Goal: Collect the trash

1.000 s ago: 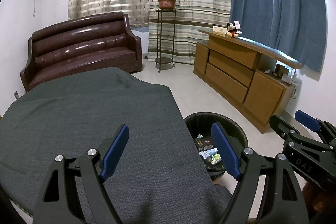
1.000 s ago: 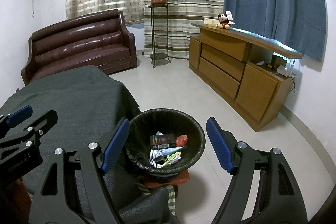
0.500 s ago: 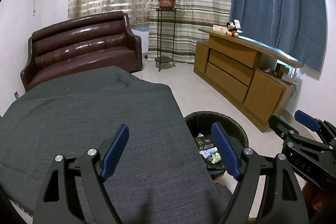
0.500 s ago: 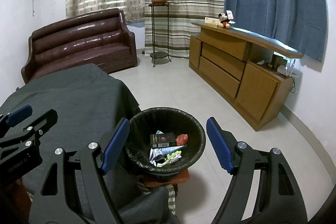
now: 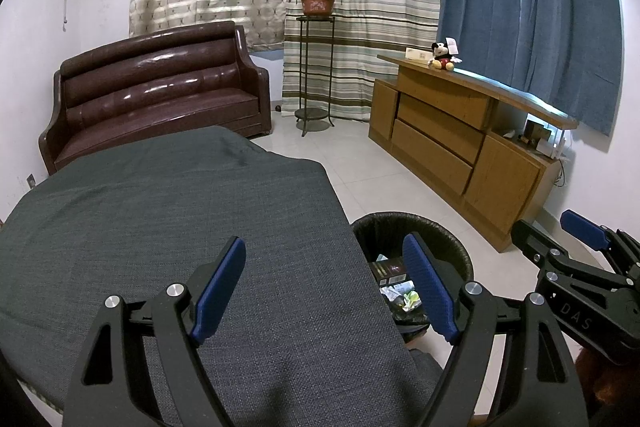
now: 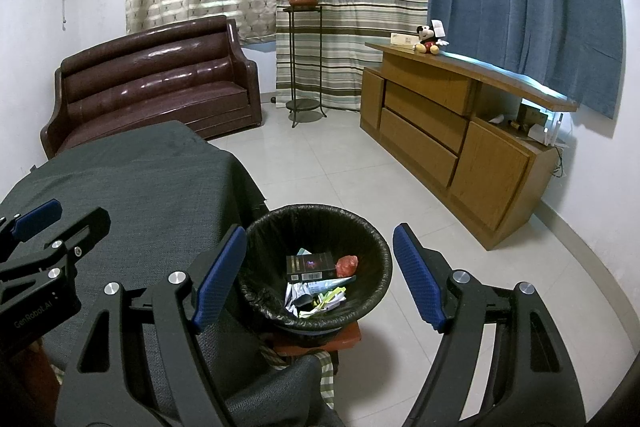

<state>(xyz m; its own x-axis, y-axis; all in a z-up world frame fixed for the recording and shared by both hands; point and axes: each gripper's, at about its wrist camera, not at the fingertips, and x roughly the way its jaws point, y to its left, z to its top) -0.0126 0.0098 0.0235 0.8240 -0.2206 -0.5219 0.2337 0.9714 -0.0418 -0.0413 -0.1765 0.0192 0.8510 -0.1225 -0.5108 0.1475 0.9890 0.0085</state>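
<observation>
A round bin with a black liner (image 6: 376, 247) stands on a small stool beside the grey-clothed table (image 5: 160, 227). Inside lie a black box (image 6: 310, 263), a red crumpled piece (image 6: 346, 265) and several wrappers (image 6: 316, 297). My right gripper (image 6: 320, 281) is open and empty, hovering above the bin. My left gripper (image 5: 326, 287) is open and empty above the table's right edge; the bin (image 5: 452, 247) shows to its right. Each gripper shows in the other's view, the right one (image 5: 580, 267) and the left one (image 6: 40, 227).
A brown leather sofa (image 5: 160, 95) stands at the back left. A plant stand (image 5: 316, 67) with a potted plant is by the curtains. A wooden cabinet (image 5: 460, 131) with a plush toy (image 5: 442, 57) lines the right wall. White tile floor (image 6: 360, 171) lies between.
</observation>
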